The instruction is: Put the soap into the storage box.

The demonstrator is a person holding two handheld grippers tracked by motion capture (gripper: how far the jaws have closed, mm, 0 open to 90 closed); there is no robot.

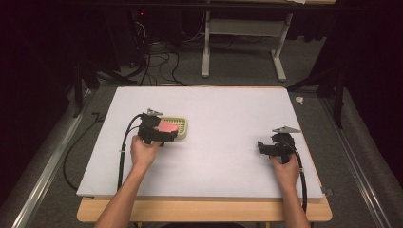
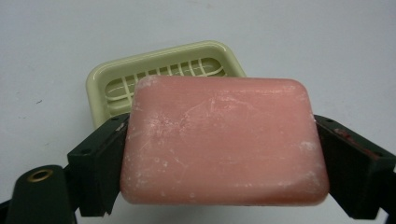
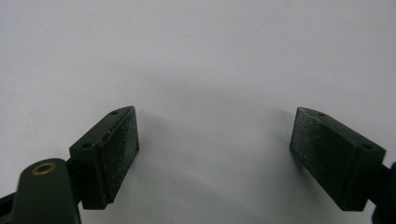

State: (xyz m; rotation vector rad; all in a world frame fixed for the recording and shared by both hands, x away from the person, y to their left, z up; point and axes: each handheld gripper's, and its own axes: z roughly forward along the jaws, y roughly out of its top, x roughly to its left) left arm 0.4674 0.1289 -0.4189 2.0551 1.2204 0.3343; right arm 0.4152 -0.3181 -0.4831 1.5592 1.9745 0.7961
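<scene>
While the high view sets the whole scene on the white table (image 1: 223,142), it gives the soap (image 1: 166,127) as little more than a pink patch at the near-left edge of the soap dish (image 1: 179,129). From the left gripper view the bar (image 2: 224,140) is plain: a rounded pink rectangle, scuffed and dusted with whitish marks, clamped by its two short ends between the black jaws of the left gripper (image 2: 223,154). Beyond it lies the cream dish (image 2: 163,77) with a slatted grid floor, and the soap hides that dish's nearer half, so whether the bar hangs over the rim or just short of it cannot be told. Its underside is hidden too. Well to the right of the dish, the right gripper (image 1: 263,147) sits in the person's hand over bare table; its jaw gap is too small to judge there. Seen from the right gripper view, that gripper (image 3: 215,154) has its jaws standing wide apart with nothing between them, their pads faintly speckled.
</scene>
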